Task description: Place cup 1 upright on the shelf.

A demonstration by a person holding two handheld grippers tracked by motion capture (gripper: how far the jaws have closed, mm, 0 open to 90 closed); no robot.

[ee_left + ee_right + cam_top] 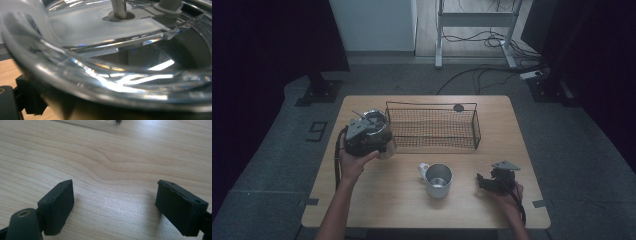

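Glass jug in our left grip, beside the basket

Our left gripper (362, 136) clamps the jug (376, 131) at the table's (377, 200) ten o'clock, touching the basket (432, 127) (its lid looms close in the left gripper view). It could slip or knock the wire. Our right gripper (113, 205) rests unclenched, empty, at four o'clock, the mug (438, 180) at six.

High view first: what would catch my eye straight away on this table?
The left gripper holds a clear glass jug at the table's left, beside a long wire basket at the back. A shiny metal mug stands near the middle, and the right gripper rests open, jaws empty, on the wood to its right.
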